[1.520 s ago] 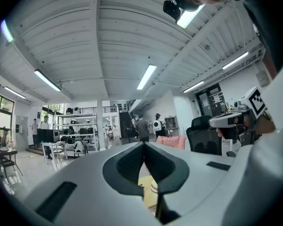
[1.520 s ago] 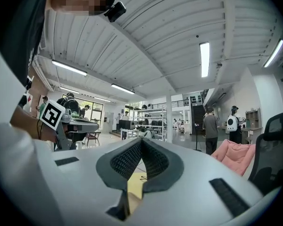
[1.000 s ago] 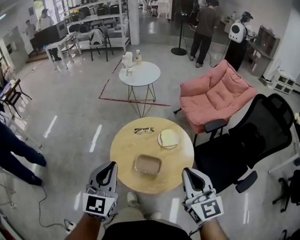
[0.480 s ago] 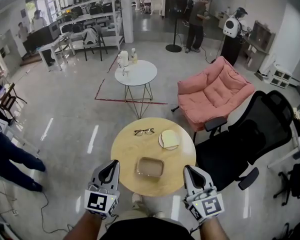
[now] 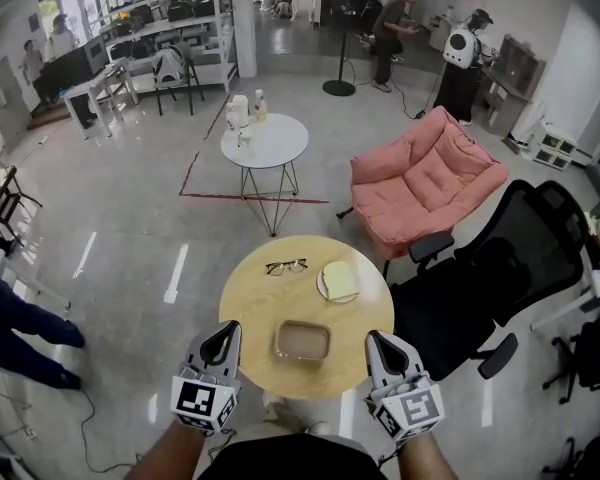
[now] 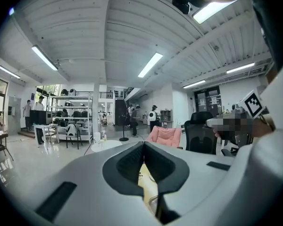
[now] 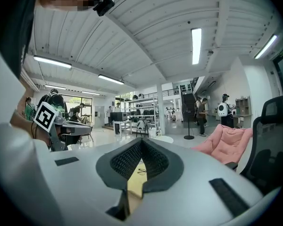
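Head view: a shallow rectangular brown dish (image 5: 302, 340) sits on the round pale wooden table (image 5: 248, 303), between the left gripper (image 5: 221, 334) and right gripper (image 5: 379, 340), touching neither.
Left gripper view: jaws pressed together, empty.
Right gripper view: jaws pressed together, empty.

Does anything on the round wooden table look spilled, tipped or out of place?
Nothing stands out. The glasses, plate and tray lie flat and apart on the table, with no spill. The left tongs and right tongs are shut, empty, near its front edge.
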Motion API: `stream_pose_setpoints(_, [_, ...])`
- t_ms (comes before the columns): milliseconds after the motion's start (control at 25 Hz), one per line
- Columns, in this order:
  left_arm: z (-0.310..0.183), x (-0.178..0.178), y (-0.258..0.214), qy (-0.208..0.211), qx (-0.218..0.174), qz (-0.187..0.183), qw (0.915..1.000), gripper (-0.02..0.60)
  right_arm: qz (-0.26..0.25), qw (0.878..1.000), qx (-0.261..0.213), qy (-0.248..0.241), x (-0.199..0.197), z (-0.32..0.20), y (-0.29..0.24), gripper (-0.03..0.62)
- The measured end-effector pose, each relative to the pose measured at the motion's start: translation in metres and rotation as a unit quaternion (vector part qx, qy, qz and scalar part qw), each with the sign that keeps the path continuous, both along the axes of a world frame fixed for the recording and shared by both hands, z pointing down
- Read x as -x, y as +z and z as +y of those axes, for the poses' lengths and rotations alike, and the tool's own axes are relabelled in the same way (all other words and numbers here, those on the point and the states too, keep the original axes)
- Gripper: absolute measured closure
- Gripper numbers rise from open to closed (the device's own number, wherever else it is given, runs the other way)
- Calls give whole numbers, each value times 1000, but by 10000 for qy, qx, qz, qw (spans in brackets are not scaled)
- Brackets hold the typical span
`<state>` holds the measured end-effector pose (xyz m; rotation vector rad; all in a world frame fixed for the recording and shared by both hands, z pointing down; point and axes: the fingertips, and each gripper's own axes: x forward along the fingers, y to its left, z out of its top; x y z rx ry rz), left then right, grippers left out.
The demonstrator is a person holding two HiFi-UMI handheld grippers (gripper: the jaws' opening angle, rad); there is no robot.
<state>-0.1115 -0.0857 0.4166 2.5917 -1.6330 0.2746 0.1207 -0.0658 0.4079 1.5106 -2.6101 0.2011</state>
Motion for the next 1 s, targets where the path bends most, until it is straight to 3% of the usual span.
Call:
stream_pose_setpoints(640, [-53, 5, 95, 262, 1062, 81, 9940, 565, 163, 9956, 891, 239, 2, -51, 81, 580])
stream_pose_setpoints(1000, [-81, 7, 144, 110, 1560, 283, 9873, 565, 296, 9895, 1377, 329, -1, -68, 134, 580])
